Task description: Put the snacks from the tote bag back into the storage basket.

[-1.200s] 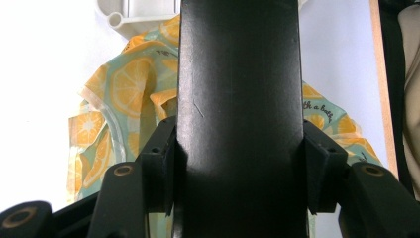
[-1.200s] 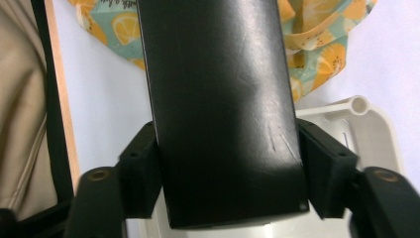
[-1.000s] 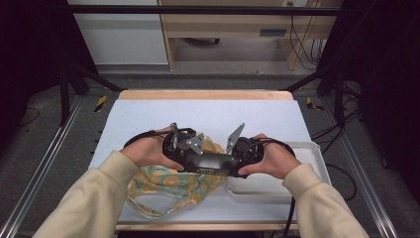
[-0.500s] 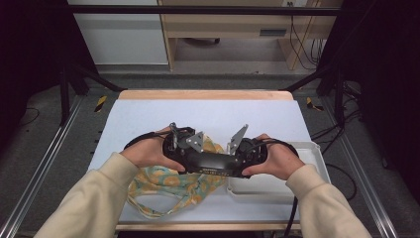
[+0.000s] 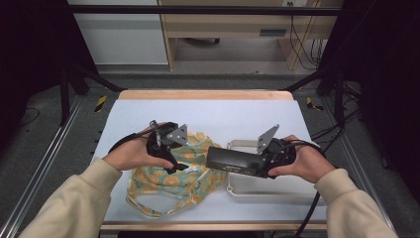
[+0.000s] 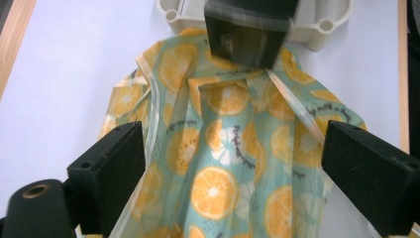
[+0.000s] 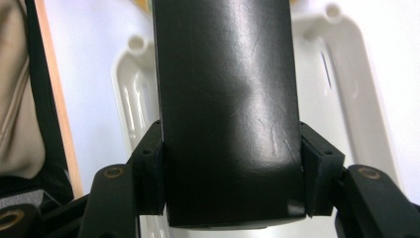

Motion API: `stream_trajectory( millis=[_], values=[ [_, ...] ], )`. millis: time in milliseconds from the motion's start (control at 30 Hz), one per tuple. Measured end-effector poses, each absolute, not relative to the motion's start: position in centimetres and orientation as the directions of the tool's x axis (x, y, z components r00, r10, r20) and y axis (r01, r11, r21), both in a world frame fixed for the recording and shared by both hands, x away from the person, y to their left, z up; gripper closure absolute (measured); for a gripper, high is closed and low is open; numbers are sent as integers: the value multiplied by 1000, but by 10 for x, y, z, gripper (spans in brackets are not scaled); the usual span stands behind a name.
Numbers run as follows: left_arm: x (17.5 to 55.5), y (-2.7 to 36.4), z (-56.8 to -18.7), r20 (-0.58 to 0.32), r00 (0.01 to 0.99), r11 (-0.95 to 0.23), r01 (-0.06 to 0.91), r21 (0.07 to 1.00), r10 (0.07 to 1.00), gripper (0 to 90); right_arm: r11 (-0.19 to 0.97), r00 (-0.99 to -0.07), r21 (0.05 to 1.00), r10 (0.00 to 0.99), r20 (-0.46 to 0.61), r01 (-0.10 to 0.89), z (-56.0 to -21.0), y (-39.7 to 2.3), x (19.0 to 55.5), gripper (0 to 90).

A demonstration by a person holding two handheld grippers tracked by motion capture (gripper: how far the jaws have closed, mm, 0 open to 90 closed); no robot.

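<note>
Now my right gripper (image 5: 233,161) is clamped on the black box (image 5: 230,159) – its long axis level, its free end over the orange-print bag (image 5: 171,181) beside the white tray (image 5: 277,191) – while my left gripper (image 6: 233,173), jaws just opened and empty, hangs over that bag.

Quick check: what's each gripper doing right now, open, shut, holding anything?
Left gripper: open, jaws just opened, over the orange-print cloth bag.
Right gripper: shut on the glossy black rectangular box.

There's small dark script printed on the orange-slice cloth bag (image 6: 218,148), too blurred to make out, and nothing else here carries any readable lettering.
</note>
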State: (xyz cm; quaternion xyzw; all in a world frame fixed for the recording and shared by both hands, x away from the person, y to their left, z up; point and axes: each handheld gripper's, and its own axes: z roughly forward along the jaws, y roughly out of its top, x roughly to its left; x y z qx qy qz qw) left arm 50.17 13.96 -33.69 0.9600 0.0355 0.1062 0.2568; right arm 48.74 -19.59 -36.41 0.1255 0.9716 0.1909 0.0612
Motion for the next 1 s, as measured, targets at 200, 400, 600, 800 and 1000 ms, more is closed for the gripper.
stream_trajectory(
  millis=[200,400,600,800,1000],
  values=[
    [500,159,-338,187,971,-870,42,492,152,97,877,-948,409,309,-77,252,-364,-226,484,419],
    [498,177,-343,193,960,-855,78,512,203,99,866,-943,422,325,-69,268,-370,-250,480,419],
    [497,190,-346,191,956,-851,96,517,223,94,862,-940,426,334,-69,275,-373,-269,478,420],
    [492,202,-346,199,948,-847,112,519,248,90,865,-943,426,325,-76,264,-375,-279,480,421],
    [488,211,-349,199,945,-841,122,527,262,89,873,-949,418,307,-72,251,-382,-281,481,421]
  ],
)
